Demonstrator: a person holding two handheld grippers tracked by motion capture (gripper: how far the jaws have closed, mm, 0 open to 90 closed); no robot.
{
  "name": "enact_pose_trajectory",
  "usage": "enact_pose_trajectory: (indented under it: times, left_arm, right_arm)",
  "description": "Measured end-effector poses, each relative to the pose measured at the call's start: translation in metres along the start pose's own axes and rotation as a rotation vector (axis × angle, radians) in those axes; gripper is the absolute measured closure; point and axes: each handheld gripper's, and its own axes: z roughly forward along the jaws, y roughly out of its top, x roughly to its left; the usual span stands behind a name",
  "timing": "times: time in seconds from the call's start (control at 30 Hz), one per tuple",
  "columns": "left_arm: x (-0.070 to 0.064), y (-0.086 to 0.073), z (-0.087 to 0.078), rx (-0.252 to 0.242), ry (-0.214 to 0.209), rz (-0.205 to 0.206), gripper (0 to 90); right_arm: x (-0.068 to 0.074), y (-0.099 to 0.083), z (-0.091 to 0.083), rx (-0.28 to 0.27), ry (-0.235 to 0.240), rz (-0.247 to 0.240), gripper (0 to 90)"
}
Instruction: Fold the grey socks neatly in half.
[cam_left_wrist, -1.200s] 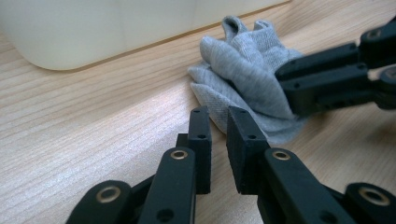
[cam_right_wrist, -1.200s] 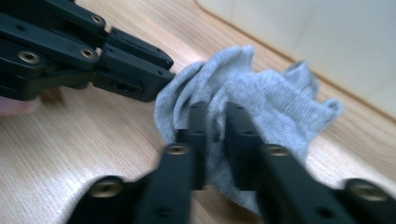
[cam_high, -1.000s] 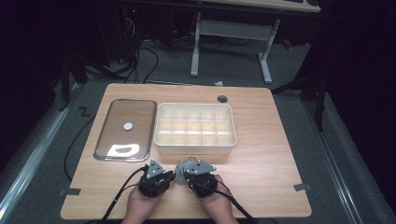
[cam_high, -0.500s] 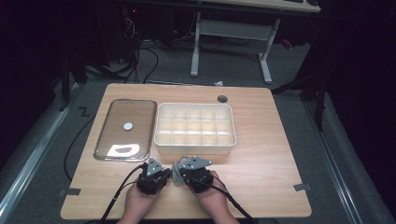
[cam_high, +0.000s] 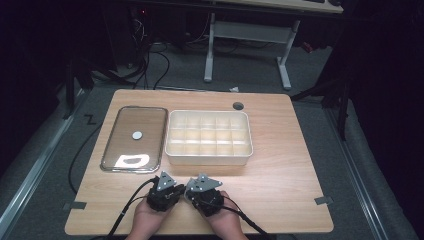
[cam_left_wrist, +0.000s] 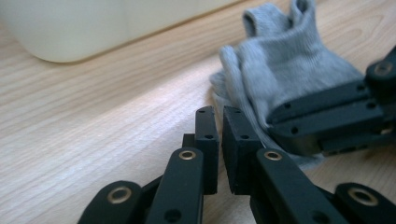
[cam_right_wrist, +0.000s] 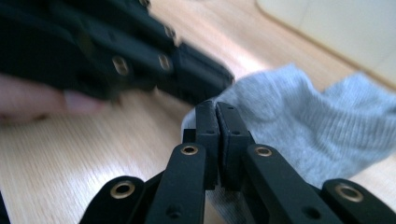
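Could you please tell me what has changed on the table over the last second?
Very little. The left gripper and right gripper shifted slightly toward the person, staying side by side at the near edge over the grey sock. The divided bin and the clear lid beside it have not moved.

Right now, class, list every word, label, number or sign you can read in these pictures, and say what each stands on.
None can be read: the grey sock, the white divided box, the lidded tray, the wooden table and both claws bear no legible text.
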Motion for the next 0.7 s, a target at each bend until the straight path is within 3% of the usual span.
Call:
enact_pose_trajectory:
  times: [0.17, 0.3, 0.4, 0.53, 0.6, 0.7]
  left_arm:
    - [-0.001, 0.007, -0.012, -0.074, -0.016, 0.009, 85.5]
    - [-0.012, 0.015, -0.015, -0.122, -0.071, 0.048, 86.8]
    - [-0.016, 0.016, -0.009, -0.105, -0.068, 0.071, 86.8]
    - [-0.006, 0.011, 0.007, -0.048, -0.043, 0.042, 88.8]
    - [-0.003, 0.010, 0.009, -0.044, -0.038, 0.038, 89.6]
    - [-0.001, 0.009, 0.010, -0.042, -0.038, 0.035, 89.7]
  right_arm:
    - [0.003, -0.004, 0.001, -0.020, -0.001, -0.002, 88.9]
    - [0.004, -0.004, 0.002, -0.027, 0.000, -0.003, 88.8]
    - [0.004, -0.005, 0.002, -0.028, -0.005, -0.008, 88.8]
    - [0.006, -0.005, 0.002, -0.032, -0.010, -0.021, 87.9]
    - [0.006, -0.004, 0.000, -0.028, 0.006, -0.027, 81.3]
    - [0.006, 0.000, -0.022, -0.099, 0.000, -0.030, 79.5]
